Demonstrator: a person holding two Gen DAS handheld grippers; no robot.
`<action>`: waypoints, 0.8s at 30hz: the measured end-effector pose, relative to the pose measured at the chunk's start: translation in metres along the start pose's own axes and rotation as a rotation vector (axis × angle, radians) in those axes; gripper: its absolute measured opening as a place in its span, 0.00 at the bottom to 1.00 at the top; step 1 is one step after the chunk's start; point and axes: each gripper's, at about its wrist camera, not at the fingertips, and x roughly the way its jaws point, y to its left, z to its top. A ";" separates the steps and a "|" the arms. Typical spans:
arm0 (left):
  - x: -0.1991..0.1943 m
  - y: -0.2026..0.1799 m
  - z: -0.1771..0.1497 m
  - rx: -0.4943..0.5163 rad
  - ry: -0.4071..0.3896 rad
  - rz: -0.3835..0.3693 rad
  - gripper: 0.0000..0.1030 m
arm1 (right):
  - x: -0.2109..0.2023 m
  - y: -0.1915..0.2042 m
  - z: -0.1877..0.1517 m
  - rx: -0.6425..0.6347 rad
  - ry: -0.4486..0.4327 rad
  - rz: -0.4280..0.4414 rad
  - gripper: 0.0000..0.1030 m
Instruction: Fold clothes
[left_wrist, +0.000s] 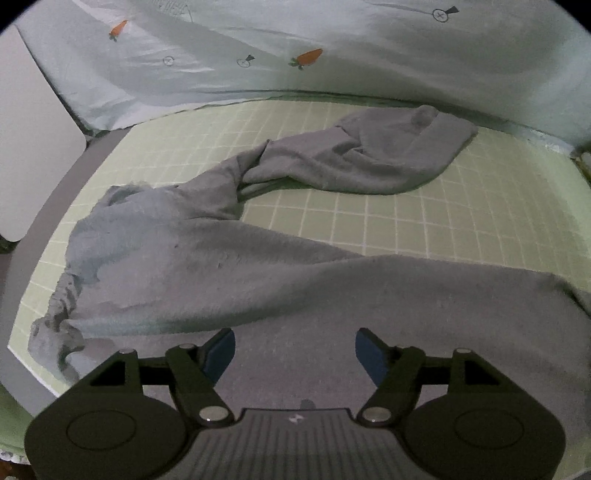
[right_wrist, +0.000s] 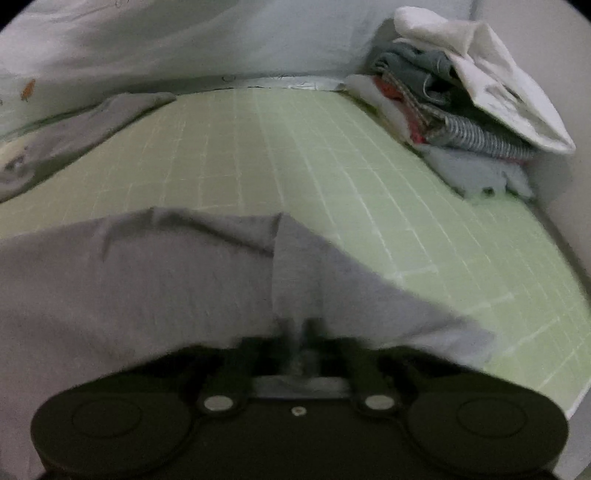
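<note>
A: Nearest item: left gripper (left_wrist: 294, 345), blue pads (left_wrist: 221, 349) spread wide above grey fabric, nothing pinched between them.

B: Right gripper (right_wrist: 304, 332)?

A: Jaws closed tight on a fold of the grey garment (left_wrist: 229, 266).

B: Garment location?

A: Sprawled across the green grid mat (left_wrist: 424, 218), one end twisted toward the carrot-print sheet (left_wrist: 258, 48).

B: Other stock?

A: Clothes pile (right_wrist: 461, 110), mat's far right corner.

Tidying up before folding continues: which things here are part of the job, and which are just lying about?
In the job: grey garment, left gripper open over it, right gripper shut on its edge, green grid mat.
Lying about: pile of clothes, carrot-print sheet.
</note>
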 end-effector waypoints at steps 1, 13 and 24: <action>0.000 0.001 -0.001 -0.005 0.004 0.004 0.71 | 0.003 -0.002 0.008 -0.037 -0.031 -0.029 0.02; 0.005 -0.014 -0.016 0.031 0.047 0.033 0.78 | 0.013 -0.083 0.052 0.241 -0.198 -0.184 0.59; 0.061 -0.071 -0.044 0.173 0.205 -0.045 0.78 | -0.004 -0.102 -0.040 0.506 0.102 -0.059 0.56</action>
